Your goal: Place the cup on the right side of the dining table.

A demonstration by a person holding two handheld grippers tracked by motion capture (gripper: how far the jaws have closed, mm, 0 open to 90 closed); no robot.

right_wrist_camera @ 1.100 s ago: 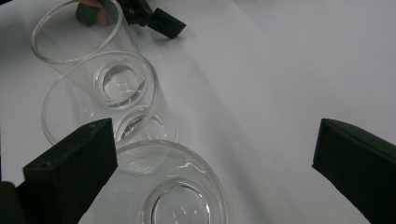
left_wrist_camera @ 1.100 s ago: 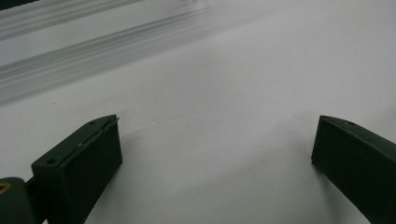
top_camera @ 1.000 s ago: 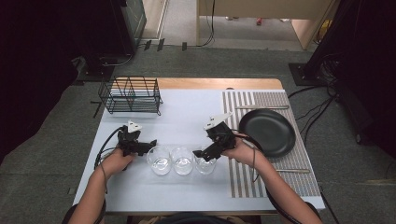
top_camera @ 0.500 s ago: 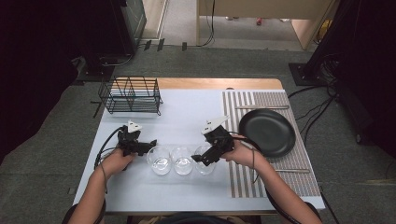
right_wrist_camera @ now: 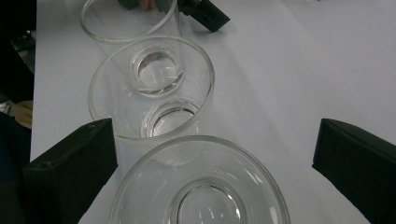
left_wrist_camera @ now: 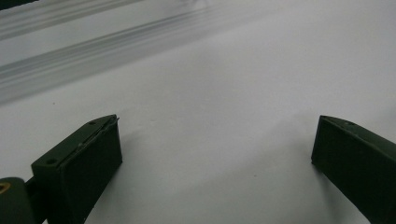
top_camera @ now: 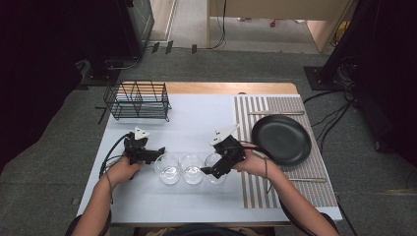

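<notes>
Glasses in a row of three near the desk's front edge, left of the striped mat [top_camera: 290, 162]. The right gripper [right_wrist_camera: 210, 172] stands with jaws wide on either side of the right glass [right_wrist_camera: 201, 186], not yet closed; the middle glass [right_wrist_camera: 152, 88] and left glass [right_wrist_camera: 128, 18] lie beyond. The left gripper [left_wrist_camera: 215, 158] is wide over bare desk [left_wrist_camera: 210, 70], holding nothing. Judged: grasp pending, nothing moved to rack [top_camera: 137, 101] or plate [top_camera: 281, 139]. No legible writing.

No lettering, label, brand mark or number is legible anywhere: not on the table, the glasses, the black plate, the wire rack or the grippers.
</notes>
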